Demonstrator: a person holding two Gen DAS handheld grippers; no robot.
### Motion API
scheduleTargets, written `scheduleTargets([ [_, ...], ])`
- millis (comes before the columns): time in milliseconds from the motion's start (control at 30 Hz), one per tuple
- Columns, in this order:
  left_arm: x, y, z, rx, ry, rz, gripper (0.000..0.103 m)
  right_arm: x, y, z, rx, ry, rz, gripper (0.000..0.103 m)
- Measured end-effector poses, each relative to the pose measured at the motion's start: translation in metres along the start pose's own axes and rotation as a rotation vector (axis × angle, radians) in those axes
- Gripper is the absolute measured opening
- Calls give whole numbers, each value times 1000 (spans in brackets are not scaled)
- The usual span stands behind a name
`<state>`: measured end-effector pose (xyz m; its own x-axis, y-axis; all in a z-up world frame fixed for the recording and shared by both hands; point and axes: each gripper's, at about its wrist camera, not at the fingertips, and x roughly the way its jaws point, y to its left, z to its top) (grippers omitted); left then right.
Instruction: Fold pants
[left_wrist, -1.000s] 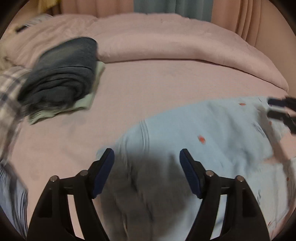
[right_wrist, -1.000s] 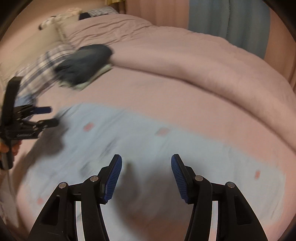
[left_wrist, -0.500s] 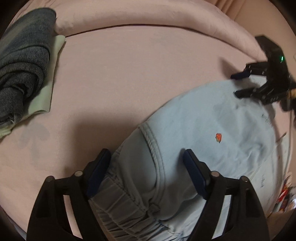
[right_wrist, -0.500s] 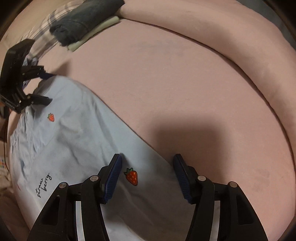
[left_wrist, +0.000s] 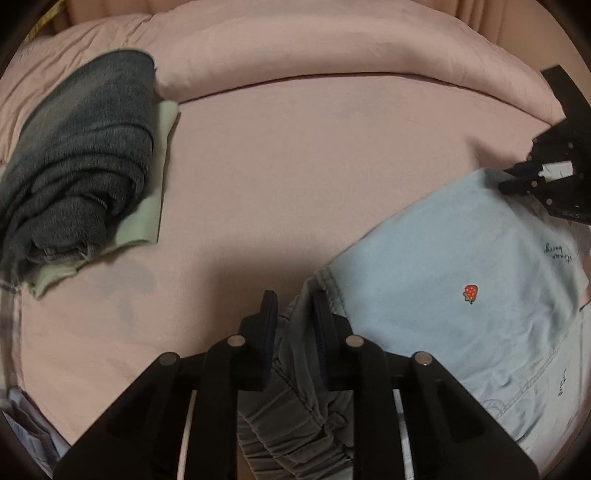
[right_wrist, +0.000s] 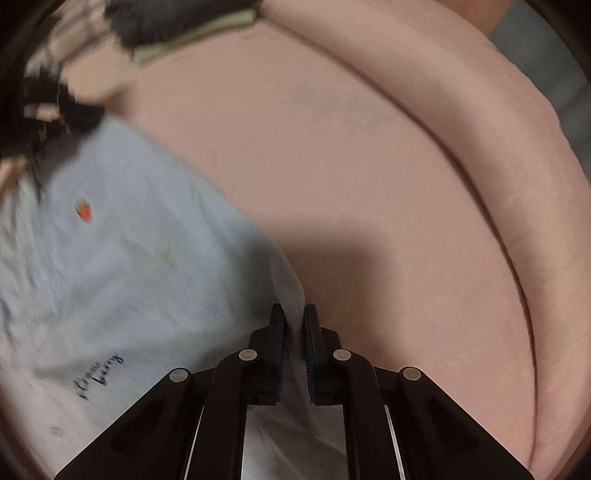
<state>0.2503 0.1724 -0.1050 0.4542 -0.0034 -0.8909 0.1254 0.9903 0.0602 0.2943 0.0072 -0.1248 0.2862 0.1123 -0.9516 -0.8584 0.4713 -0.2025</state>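
Light blue pants (left_wrist: 443, 258) with small strawberry prints lie flat on the pink bed sheet (left_wrist: 277, 166). In the left wrist view my left gripper (left_wrist: 295, 299) points down at the gathered elastic waistband; its jaws are closing and the pads pinch the waistband's corner between them. My right gripper (right_wrist: 294, 312) is closing too, with the pants' (right_wrist: 129, 277) edge fabric clamped between its pads. The right gripper (left_wrist: 524, 181) also shows at the far end of the pants in the left wrist view. The left gripper (right_wrist: 44, 110) is a dark blur in the right wrist view.
A folded dark grey garment (left_wrist: 81, 155) rests on a pale green one (left_wrist: 147, 214) at the left. A rolled pink duvet (left_wrist: 332, 44) runs along the far side of the bed, its bulge (right_wrist: 480, 147) curving past on the right.
Both grippers have come down onto the pants and their jaws have gone from wide apart to pinched on the fabric. The right one rolled and shifted to the pants' edge.
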Motion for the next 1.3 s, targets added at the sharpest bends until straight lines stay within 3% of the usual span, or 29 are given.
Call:
scheduleTargets([
  [67, -7, -4, 0, 1, -9, -25, 32, -4, 7, 4, -6, 1, -12, 10],
  [133, -13, 6, -3, -22, -14, -43, 73, -13, 6, 6, 9, -6, 8, 14],
  [200, -14, 19, -5, -31, -18, -45, 77, -19, 0, 8, 41, -11, 23, 36],
  [267, -6, 25, -7, -62, 31, -100, 76, -18, -4, 4, 71, 0, 48, 48],
  [400, 0, 23, -13, -63, 66, -128, 69, 4, -7, -2, 143, 31, 115, 57],
  [467, -1, 15, -12, -39, 67, -120, 57, 3, -7, -6, 173, 0, 136, 57],
  [500, -1, 10, -10, -22, 70, -123, 45, 2, -4, -9, 179, -10, 134, 57],
  [567, -4, -3, -9, 16, 72, -76, 41, -1, 2, -13, 178, -14, 119, 55],
  [700, -14, -32, -12, 97, 51, 45, 25, -15, 24, -27, 141, -16, 78, 17],
  [733, -17, -36, -12, 107, 45, 67, 20, -21, 31, -27, 118, -10, 43, 13],
  [867, -43, -41, -15, 78, -2, 95, 15, -43, 62, -32, 100, -25, -53, 7],
  [1200, -124, -64, -42, 106, -172, 138, 15, -164, 117, -83, 120, -241, -211, 7],
  [1233, -131, -64, -45, 109, -192, 140, 15, -164, 100, -76, 116, -259, -217, 7],
  [1300, -147, -68, -58, 113, -232, 147, 15, -182, 102, -92, 122, -304, -231, 7],
])
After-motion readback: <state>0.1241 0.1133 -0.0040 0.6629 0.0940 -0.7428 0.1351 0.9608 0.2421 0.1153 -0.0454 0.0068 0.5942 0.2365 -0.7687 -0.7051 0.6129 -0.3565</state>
